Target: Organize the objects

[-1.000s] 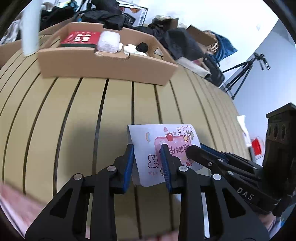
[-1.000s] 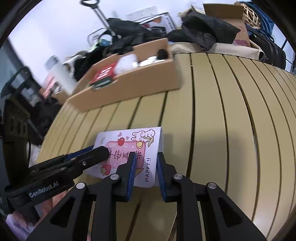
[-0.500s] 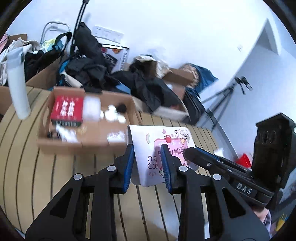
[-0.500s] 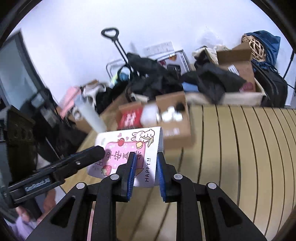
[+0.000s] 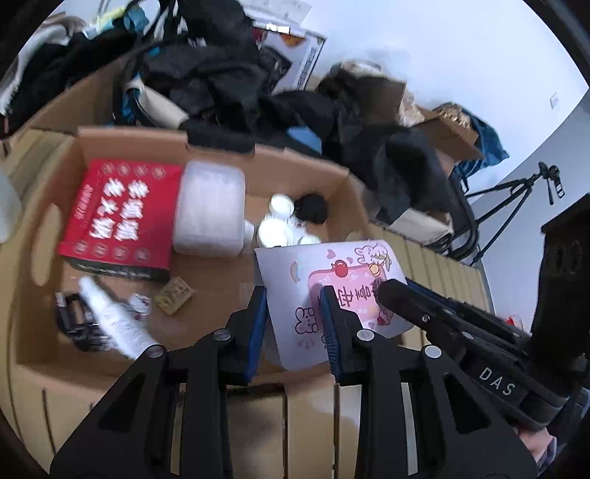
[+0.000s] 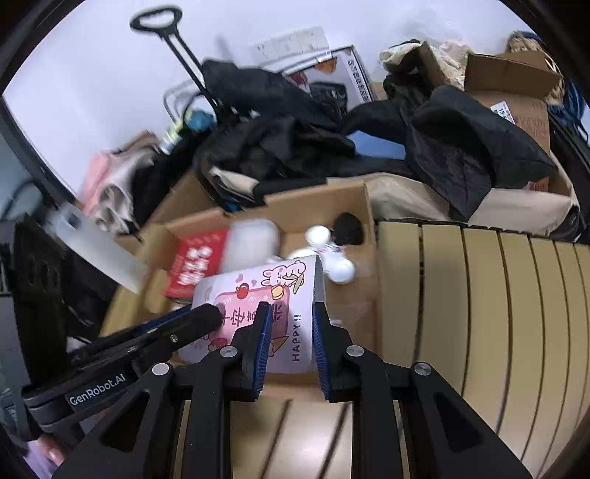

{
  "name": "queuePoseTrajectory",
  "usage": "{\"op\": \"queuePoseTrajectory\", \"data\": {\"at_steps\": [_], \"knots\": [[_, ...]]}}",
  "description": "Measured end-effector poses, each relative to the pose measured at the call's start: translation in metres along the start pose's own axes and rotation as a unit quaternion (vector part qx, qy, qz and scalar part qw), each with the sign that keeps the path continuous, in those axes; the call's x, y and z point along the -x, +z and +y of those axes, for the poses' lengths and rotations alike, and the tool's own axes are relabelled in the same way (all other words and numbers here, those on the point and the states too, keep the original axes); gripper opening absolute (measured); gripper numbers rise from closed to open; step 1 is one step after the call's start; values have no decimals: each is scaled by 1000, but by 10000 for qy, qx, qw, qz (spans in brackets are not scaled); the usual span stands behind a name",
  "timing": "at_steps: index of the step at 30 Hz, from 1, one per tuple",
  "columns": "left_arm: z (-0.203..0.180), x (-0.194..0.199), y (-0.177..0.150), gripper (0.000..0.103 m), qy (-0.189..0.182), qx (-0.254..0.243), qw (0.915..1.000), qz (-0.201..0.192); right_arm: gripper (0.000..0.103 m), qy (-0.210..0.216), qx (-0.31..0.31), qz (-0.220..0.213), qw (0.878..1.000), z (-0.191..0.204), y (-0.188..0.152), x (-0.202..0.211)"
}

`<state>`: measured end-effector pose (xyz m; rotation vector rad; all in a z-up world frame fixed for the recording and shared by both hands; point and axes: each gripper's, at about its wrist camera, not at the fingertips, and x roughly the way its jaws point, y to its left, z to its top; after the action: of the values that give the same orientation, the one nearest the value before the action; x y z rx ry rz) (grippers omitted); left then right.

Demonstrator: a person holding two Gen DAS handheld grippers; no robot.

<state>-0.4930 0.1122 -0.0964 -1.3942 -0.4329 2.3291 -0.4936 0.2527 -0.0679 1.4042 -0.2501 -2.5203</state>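
Both grippers hold one white gift box with a pink cartoon label (image 5: 295, 291), also seen in the right wrist view (image 6: 295, 291). My left gripper (image 5: 293, 317) is shut on its left end. My right gripper (image 6: 289, 331) is shut on its right end. The box hangs in the air over the near right part of an open cardboard box (image 5: 206, 265), which also shows in the right wrist view (image 6: 354, 199). Inside lie a red box (image 5: 121, 213), a white padded pack (image 5: 210, 210), white round lids (image 5: 276, 224), a black ball (image 5: 313, 208) and a white spray bottle (image 5: 118, 320).
The cardboard box stands on a slatted tan table (image 6: 479, 313). Behind it are piles of dark clothes (image 6: 295, 140), more cartons (image 6: 516, 84), a trolley handle (image 6: 158, 22) and a tripod (image 5: 516, 199). A white bottle (image 6: 99, 247) stands left of the box.
Both grippers have carried the gift box up off the table and forward. It now hangs over the open cardboard box, which looks much closer.
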Motion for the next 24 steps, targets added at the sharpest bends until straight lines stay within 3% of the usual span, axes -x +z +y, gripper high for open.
{"op": "queuePoseTrajectory", "data": {"at_steps": [2,5,8,10,13,14,15,16,17,18,20,24], "knots": [[2,-16,-3,25,29,-27,9999,148,24,-211,75,155,9996,-6,-1,-14],[-1,-33,-11,25,357,-339,9984,274,24,-465,64,373,9982,-15,-7,-31],[-6,-24,-18,28,363,-591,9974,212,25,-603,165,200,9978,-11,-11,-19],[-10,-1,-16,36,445,-774,9960,61,25,-583,321,56,9978,-4,-10,-5],[-13,61,-11,66,755,-1117,9896,-505,32,-616,594,-186,9962,8,-5,27],[-14,77,-10,80,950,-1194,9861,-653,38,-588,666,-245,9957,11,-4,38],[-14,96,-9,87,1229,-1302,9804,-825,43,-572,747,-303,9951,15,-2,52],[-14,117,-9,99,1544,-1403,9730,-985,58,-558,817,-358,9945,19,-2,66],[-13,135,-9,103,1786,-1452,9665,-1136,74,-531,854,-387,9942,23,-1,73],[-11,152,-9,103,1964,-1487,9608,-1272,77,-459,901,-455,9938,27,-1,87],[-5,181,-10,103,2261,-1425,9531,-1421,79,-416,941,-551,9932,34,-2,108],[7,223,-22,103,2478,-1114,9518,-1424,79,-431,900,-650,9929,45,-11,139]]}}
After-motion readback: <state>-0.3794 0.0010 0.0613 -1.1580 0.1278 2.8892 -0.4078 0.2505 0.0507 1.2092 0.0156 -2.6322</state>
